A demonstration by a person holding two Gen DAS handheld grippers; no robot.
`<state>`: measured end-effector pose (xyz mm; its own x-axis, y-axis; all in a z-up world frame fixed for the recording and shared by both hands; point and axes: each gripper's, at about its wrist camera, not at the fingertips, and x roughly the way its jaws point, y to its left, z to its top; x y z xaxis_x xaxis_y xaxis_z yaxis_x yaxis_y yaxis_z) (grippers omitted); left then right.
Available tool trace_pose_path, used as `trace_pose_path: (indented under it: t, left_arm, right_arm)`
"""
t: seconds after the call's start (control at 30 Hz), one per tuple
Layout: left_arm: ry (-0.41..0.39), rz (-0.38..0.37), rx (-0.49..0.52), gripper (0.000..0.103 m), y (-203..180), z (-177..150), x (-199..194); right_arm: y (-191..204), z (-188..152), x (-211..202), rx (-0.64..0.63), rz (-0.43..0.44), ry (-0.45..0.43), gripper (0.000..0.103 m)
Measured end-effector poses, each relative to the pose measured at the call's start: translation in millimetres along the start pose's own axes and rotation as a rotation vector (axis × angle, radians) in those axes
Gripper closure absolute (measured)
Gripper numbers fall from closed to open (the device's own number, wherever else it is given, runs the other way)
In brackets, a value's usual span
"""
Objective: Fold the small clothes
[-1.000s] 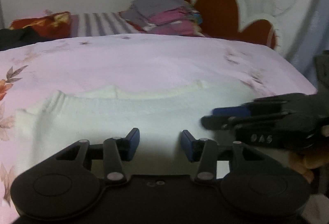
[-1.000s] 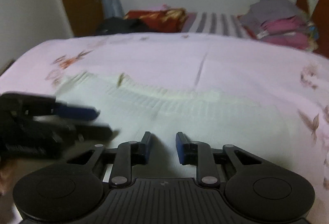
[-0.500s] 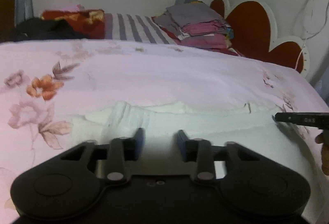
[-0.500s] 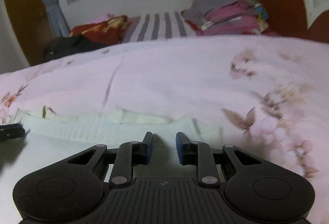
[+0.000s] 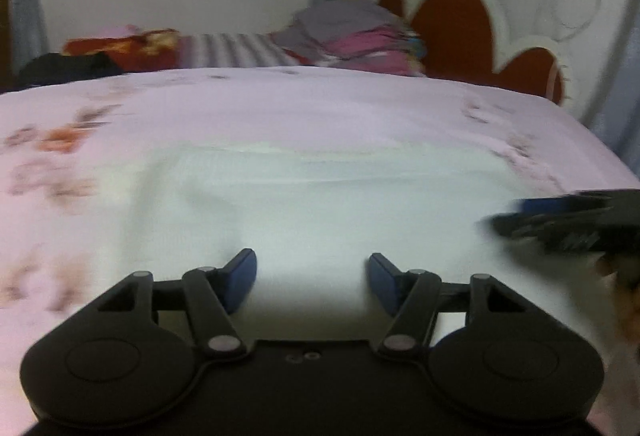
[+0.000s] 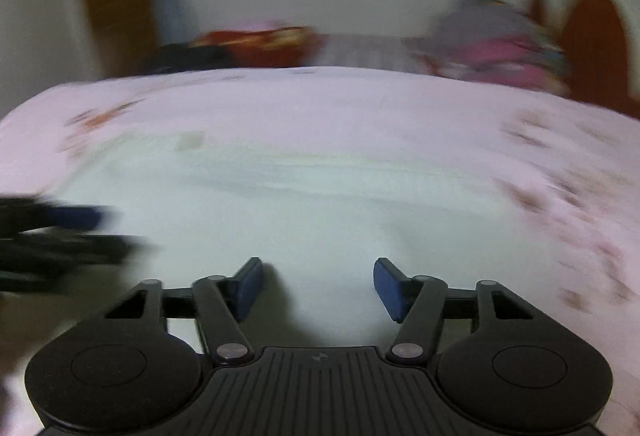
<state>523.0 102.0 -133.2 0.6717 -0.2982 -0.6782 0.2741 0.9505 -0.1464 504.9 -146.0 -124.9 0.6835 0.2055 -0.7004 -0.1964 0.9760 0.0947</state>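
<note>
A small white knit garment [image 5: 320, 204] lies flat on the pink floral bedsheet [image 5: 280, 104]; it also shows in the right wrist view [image 6: 320, 212]. My left gripper [image 5: 312, 276] is open and empty just above the garment's near part. My right gripper [image 6: 318, 284] is open and empty over the garment too. Each gripper shows blurred at the other view's edge: the right one [image 5: 560, 220] and the left one [image 6: 60, 232]. Both views are motion-blurred.
A stack of folded clothes [image 5: 360, 32] sits at the far side of the bed by the red-and-white headboard [image 5: 460, 32]. A striped pillow [image 5: 232, 48], a red cloth [image 5: 124, 48] and a dark item [image 5: 64, 68] lie along the back. The bed's right edge [image 5: 600, 152] drops off.
Both grippers have opened wider. They swung apart to the garment's ends half a second ago and are now back over its middle, close together.
</note>
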Motion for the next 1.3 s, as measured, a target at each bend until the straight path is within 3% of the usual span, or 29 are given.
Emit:
trace_pose_path:
  t: [0.1,0.17,0.2,0.3,0.4,0.53,0.6,0.7,0.8,0.87,0.97,1.0,1.07,1.13,1.3]
  left_arm:
    - [-0.002,0.012,-0.029,0.04,8.3,1.8,-13.5]
    - [-0.04,0.019,-0.001,0.022,-7.2,0.8,-23.1]
    - [-0.062,0.003,0.031,0.022,-21.3,-2.2,-27.5]
    - [-0.027,0.003,0.061,0.028,-46.4,-12.0,-23.4]
    - [0.04,0.051,0.077,0.029,-50.3,-24.6,-11.2]
    - [0.006,0.063,0.072,0.032,-40.9,-27.4,-40.2]
    - [-0.029,0.033,0.031,0.031,-37.6,-32.0,-51.9]
    - [-0.017,0.04,0.006,0.034,-49.2,-42.9,-60.9]
    - [0.011,0.054,-0.009,0.034,-50.6,-62.9,-63.3]
    - [0.032,0.095,-0.024,0.039,-39.4,-71.9,-64.0]
    - [0.015,0.099,-0.078,0.04,-26.1,-74.0,-77.8]
    - [0.01,0.103,-0.079,0.04,-28.0,-71.8,-81.8]
    - [-0.021,0.086,-0.055,0.029,-39.4,-69.8,-88.3]
    - [-0.059,0.063,-0.021,0.024,-55.6,-68.4,-91.6]
    - [0.01,0.052,-0.01,0.039,-76.7,-71.9,-76.1]
  right_arm:
    - [-24.9,-0.6,-8.4,0.078,-0.015,0.018,0.049]
    - [-14.3,3.0,-23.0,0.052,0.012,-0.016,0.049]
    - [-5.1,2.5,-30.8,0.037,0.048,-0.035,0.049]
    - [32.3,-7.5,-34.6,-0.048,0.128,-0.009,0.049]
    - [47.8,-22.5,-21.8,-0.091,0.081,0.058,0.049]
    - [33.8,-24.2,-33.6,-0.033,0.029,0.048,0.049]
    - [28.5,-27.8,-54.1,-0.004,0.073,0.018,0.049]
    - [43.2,-42.2,-67.6,-0.015,0.123,0.058,0.049]
    - [54.0,-62.4,-70.0,-0.04,0.091,0.096,0.05]
    - [49.3,-72.3,-72.7,-0.042,0.028,0.098,0.051]
    - [36.1,-80.2,-83.4,-0.026,-0.063,0.093,0.052]
    - [32.6,-79.9,-88.6,0.002,-0.056,0.087,0.059]
    - [36.4,-77.9,-100.2,0.043,0.003,0.064,0.061]
    - [51.9,-76.6,-107.6,0.03,0.084,0.043,0.061]
    - [70.5,-83.4,-98.8,0.058,0.163,0.076,0.083]
